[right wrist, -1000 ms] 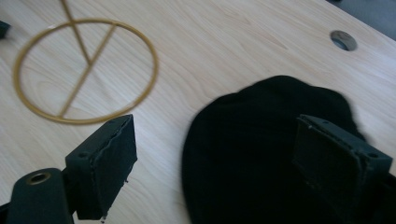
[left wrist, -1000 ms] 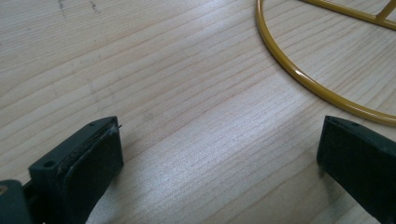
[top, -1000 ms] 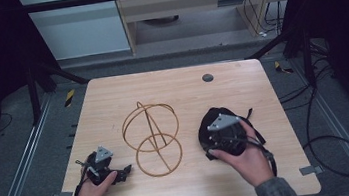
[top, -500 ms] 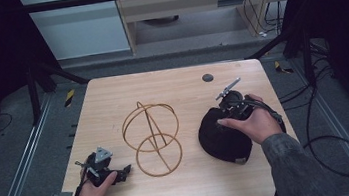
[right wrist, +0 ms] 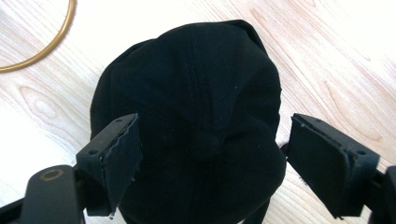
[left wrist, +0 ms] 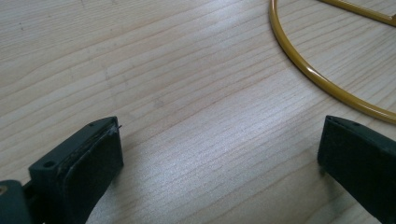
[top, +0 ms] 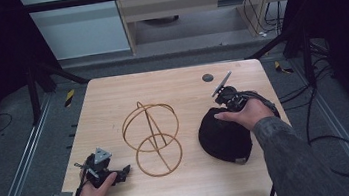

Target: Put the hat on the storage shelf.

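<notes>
A black cap (top: 223,140) lies crown up on the wooden table (top: 171,86), right of centre. My right gripper (top: 223,103) hovers at the cap's far edge. Its open jaws point back over the crown (right wrist: 196,84), with the top button between them and neither pad pressing on it (right wrist: 212,123). A gold wire stand (top: 151,131), made of rings, sits in the middle of the table. My left gripper (top: 123,170) rests near the front left, open and with nothing in it (left wrist: 219,126). A curve of the stand's base ring (left wrist: 303,70) lies just ahead of it.
A small dark round disc (top: 208,78) sits in the tabletop near the far edge. A cable trails from the right gripper off the table's right side. Dark frame posts and floor rails surround the table. Part of the gold ring (right wrist: 46,51) lies left of the cap.
My right hand has moved from on top of the cap away to its far right side and risen a little, leaving the cap uncovered. The left hand has not moved.
</notes>
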A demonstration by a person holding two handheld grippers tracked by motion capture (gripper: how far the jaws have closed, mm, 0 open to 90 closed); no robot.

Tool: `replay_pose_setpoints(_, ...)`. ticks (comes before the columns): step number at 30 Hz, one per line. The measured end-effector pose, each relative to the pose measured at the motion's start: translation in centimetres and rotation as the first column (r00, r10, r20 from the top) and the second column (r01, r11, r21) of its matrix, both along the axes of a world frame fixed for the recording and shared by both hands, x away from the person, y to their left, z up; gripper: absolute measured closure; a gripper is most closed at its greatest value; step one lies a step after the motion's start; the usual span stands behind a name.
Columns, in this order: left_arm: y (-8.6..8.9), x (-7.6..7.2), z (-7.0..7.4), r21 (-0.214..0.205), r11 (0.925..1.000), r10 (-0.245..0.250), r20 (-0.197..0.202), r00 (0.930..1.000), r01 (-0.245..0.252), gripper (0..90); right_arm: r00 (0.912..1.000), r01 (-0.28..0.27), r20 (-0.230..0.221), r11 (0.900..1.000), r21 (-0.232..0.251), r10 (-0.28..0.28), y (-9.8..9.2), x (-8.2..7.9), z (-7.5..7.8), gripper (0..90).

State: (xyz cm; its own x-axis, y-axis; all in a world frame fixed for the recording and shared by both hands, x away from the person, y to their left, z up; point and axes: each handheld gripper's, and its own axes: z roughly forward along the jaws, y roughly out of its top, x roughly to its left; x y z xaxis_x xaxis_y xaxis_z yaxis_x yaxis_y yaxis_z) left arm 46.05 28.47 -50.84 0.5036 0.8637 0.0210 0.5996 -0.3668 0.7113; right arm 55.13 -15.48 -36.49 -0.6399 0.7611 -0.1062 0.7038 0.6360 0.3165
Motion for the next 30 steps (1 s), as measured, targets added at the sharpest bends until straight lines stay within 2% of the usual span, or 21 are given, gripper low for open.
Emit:
replay_pose_setpoints(2, 0.1, -0.2, 0.0, 0.000, 1.0000, 0.006, -0.001, 1.0000, -0.006, 0.0, 0.9996, -0.004, -0.026, 1.0000, -0.002, 0.004, 0.1, 0.5, -0.3, 18.7)
replay_pose_setpoints(6, 0.2, -0.5, 0.0, 0.001, 0.9999, 0.013, 0.000, 0.9999, -0.013, 0.0, 0.9992, -0.008, -0.041, 1.0000, -0.006, 0.007, 0.0, 1.1, -0.7, 21.4)
replay_pose_setpoints(7, 0.2, -0.5, 0.0, -0.002, 0.9998, 0.019, 0.000, 0.9998, -0.019, 0.0, 0.9979, -0.026, -0.060, 0.9997, 0.006, 0.026, -0.1, 1.5, -1.3, 23.2)
replay_pose_setpoints(8, 0.2, -0.5, 0.0, -0.002, 0.9998, 0.019, 0.000, 0.9998, -0.019, 0.0, 0.9979, -0.026, -0.060, 0.9997, 0.006, 0.026, -0.1, 1.5, -1.3, 23.2)
replay_pose_setpoints(9, 0.2, -0.6, 0.0, -0.002, 0.9998, 0.018, -0.001, 0.9998, -0.018, 0.0, 0.9963, -0.023, -0.083, 0.9997, 0.005, 0.024, 0.0, 1.6, -1.5, 24.0)
replay_pose_setpoints(10, 0.2, -0.6, 0.0, -0.001, 0.9999, 0.017, -0.002, 0.9999, -0.017, 0.0, 0.9945, -0.029, -0.101, 0.9996, -0.007, 0.028, 0.1, 1.6, -2.0, 26.5)
replay_pose_setpoints(11, 0.2, -0.6, 0.0, -0.001, 0.9998, 0.018, -0.001, 0.9998, -0.018, 0.0, 0.9945, -0.029, -0.101, 0.9996, -0.007, 0.028, 0.1, 1.6, -2.0, 26.5)
replay_pose_setpoints(13, 0.3, -0.7, 0.0, 0.000, 0.9998, 0.019, -0.001, 0.9998, -0.019, 0.0, 0.9907, -0.034, -0.133, 0.9985, -0.043, 0.028, 0.2, 1.6, -2.6, 30.5)
replay_pose_setpoints(15, 0.2, -0.7, 0.0, -0.002, 0.9998, 0.021, 0.000, 0.9998, -0.021, 0.0, 0.9905, -0.029, -0.136, 0.9987, -0.042, 0.023, 0.1, 1.5, -2.7, 31.8)
replay_pose_setpoints(17, 0.2, -0.7, 0.0, -0.002, 0.9998, 0.021, 0.000, 0.9998, -0.021, 0.0, 0.9895, -0.035, -0.141, 0.9991, -0.025, 0.031, -0.3, 1.7, -2.9, 39.3)
replay_pose_setpoints(18, 0.2, -0.7, 0.0, -0.002, 0.9998, 0.021, 0.000, 0.9998, -0.021, 0.0, 0.9895, -0.035, -0.141, 0.9991, -0.025, 0.031, -0.3, 1.7, -2.9, 39.3)
replay_pose_setpoints(19, 0.2, -0.7, 0.0, -0.002, 0.9998, 0.021, 0.000, 0.9998, -0.021, 0.0, 0.9868, -0.016, -0.161, 0.9998, -0.007, 0.015, -0.1, 1.6, -2.7, 48.2)
replay_pose_setpoints(20, 0.3, -0.7, 0.0, 0.000, 0.9998, 0.019, -0.001, 0.9998, -0.019, 0.0, 0.9868, -0.016, -0.161, 0.9998, -0.007, 0.015, -0.1, 1.6, -2.7, 48.2)
replay_pose_setpoints(21, 0.2, -0.7, 0.0, -0.002, 0.9998, 0.021, 0.000, 0.9998, -0.021, 0.0, 0.9870, -0.017, -0.160, 0.9999, 0.000, 0.016, -0.1, 1.6, -2.6, 59.2)
replay_pose_setpoints(22, 0.2, -0.7, 0.0, -0.002, 0.9997, 0.025, 0.000, 0.9997, -0.025, 0.0, 0.9879, -0.024, -0.153, 0.9997, -0.003, 0.023, -0.1, 1.6, -2.6, 64.5)
replay_pose_setpoints(23, 0.2, -0.7, 0.0, -0.002, 0.9997, 0.025, 0.000, 0.9997, -0.025, 0.0, 0.9879, -0.024, -0.153, 0.9997, -0.003, 0.023, -0.1, 1.6, -2.6, 64.5)
replay_pose_setpoints(24, 0.2, -0.8, 0.0, -0.002, 0.9996, 0.029, 0.000, 0.9996, -0.029, 0.0, 0.9892, -0.035, -0.143, 0.9994, -0.001, 0.035, -0.3, 1.6, -2.7, 70.1)
replay_pose_setpoints(25, 0.2, -0.8, 0.0, -0.002, 0.9995, 0.031, 0.000, 0.9995, -0.031, 0.0, 0.9863, -0.015, -0.164, 0.9997, 0.017, 0.018, -0.5, 1.6, -2.6, 73.3)
replay_pose_setpoints(30, 0.2, -1.1, 0.0, 0.000, 0.9997, 0.026, -0.003, 0.9997, -0.026, 0.0, 0.9875, -0.005, -0.157, 0.9980, 0.063, 0.015, -1.4, 1.2, -2.3, 76.6)
